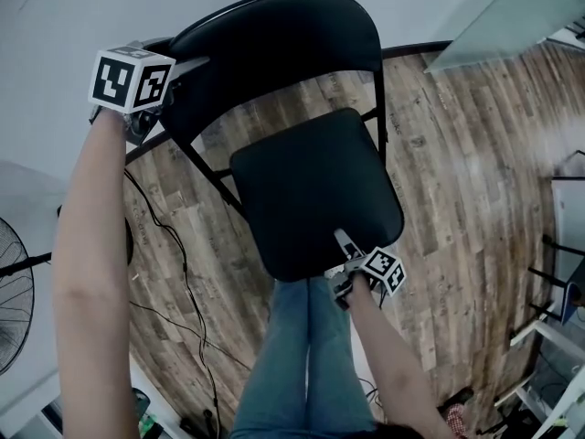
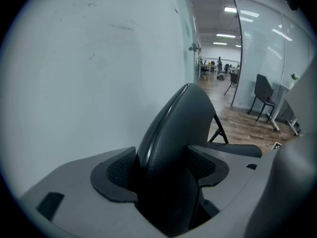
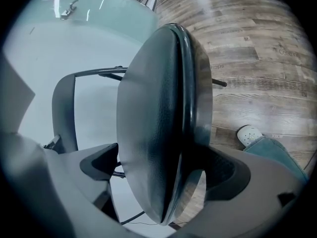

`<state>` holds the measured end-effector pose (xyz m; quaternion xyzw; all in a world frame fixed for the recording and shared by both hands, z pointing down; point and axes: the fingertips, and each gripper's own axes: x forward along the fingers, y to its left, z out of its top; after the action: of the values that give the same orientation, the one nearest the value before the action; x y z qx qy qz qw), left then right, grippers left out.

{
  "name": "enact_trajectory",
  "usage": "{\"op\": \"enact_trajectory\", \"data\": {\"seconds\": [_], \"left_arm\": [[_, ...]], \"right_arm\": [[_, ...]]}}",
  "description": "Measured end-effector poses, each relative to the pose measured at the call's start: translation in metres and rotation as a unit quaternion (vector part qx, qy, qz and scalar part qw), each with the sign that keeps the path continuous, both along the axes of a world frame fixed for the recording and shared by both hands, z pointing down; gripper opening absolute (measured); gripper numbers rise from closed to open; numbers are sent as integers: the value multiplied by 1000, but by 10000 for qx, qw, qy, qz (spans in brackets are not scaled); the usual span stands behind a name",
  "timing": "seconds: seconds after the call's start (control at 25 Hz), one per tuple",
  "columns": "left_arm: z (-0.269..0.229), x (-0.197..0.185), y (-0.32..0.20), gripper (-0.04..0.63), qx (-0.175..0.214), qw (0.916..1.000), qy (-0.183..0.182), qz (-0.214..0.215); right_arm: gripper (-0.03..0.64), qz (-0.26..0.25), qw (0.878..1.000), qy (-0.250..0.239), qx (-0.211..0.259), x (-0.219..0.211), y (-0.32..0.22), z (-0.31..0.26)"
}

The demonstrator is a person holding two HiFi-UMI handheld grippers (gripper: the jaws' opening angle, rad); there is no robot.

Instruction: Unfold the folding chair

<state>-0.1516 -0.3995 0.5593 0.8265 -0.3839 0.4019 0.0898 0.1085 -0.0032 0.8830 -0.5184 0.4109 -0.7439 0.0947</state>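
1. Folding chair (image 1: 315,190): black seat and backrest with a fine pebbled grain; black frame.
2. Left gripper (image 2: 163,175), right gripper (image 3: 163,170): grey bodies, black textured pads (image 2: 116,175).
3. Marker cubes (image 1: 131,79): black squares on white.
4. Floor (image 1: 457,172): brown wood-grain planks.
5. Wall (image 1: 55,16): plain pale grey.
6. Jeans (image 1: 306,355): blue. Shoe (image 3: 249,133): white.

Looking down at the chair (image 1: 274,39), its seat (image 1: 315,190) covers its front legs and the top of your jeans (image 1: 306,355). Left of the chair, the fan (image 1: 13,291) is cut by the picture's edge. Past its backrest (image 2: 171,143), the far room (image 2: 218,68) is too small to tell.
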Motion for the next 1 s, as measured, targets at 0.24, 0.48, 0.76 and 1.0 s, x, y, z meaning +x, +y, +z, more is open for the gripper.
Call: {"op": "enact_trajectory", "data": {"seconds": [0.24,0.48,0.76,1.0], "left_arm": [[0,-5,-19,318,-30,10000,57,-20],[-2,-1,-7,319,70,9999,103,-9],[-6,8,20,319,189,9998,59,-78],[-6,12,35,321,235,9996,87,-86]], "right_arm": [[517,-203,9997,-20,94,-8,-9,-11],[517,-453,9989,13,-72,-9,1,-4],[518,-715,9969,-15,-322,-4,19,14],[520,-864,9952,65,-461,-4,28,24]]}}
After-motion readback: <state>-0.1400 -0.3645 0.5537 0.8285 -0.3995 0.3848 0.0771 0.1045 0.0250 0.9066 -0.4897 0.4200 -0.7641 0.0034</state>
